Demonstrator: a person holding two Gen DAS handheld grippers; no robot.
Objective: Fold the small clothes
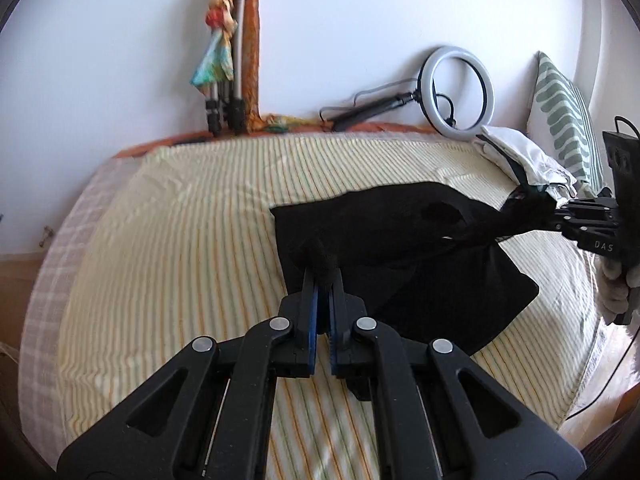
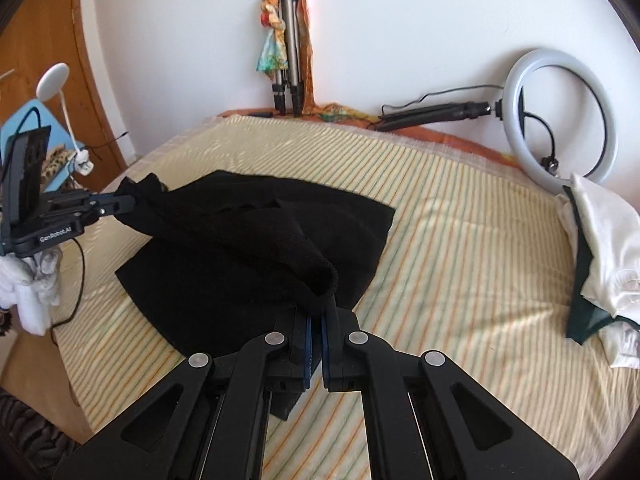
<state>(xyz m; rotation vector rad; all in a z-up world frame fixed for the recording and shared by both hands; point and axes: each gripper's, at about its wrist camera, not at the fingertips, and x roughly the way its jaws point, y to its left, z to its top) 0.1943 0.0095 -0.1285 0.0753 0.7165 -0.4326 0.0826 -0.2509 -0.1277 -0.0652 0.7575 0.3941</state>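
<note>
A black garment (image 1: 400, 220) lies partly spread on the yellow striped bedsheet (image 1: 180, 240), with its near edge lifted. In the left wrist view my left gripper (image 1: 323, 276) is shut on a bunched corner of it. My right gripper (image 1: 548, 214) comes in from the right, shut on the other corner, and the cloth is stretched between the two. In the right wrist view my right gripper (image 2: 318, 308) pinches a fold of the black garment (image 2: 240, 248). My left gripper (image 2: 132, 202) holds the far left corner there, in a white-gloved hand (image 2: 28, 292).
A pile of white clothes with a dark green piece (image 2: 600, 248) lies at the bed's right side, beside a green-patterned pillow (image 1: 568, 120). A ring light (image 2: 560, 120) and a tripod draped with a colourful scarf (image 2: 288, 52) lean on the white wall. A cable (image 2: 76, 280) hangs off the bed's left edge.
</note>
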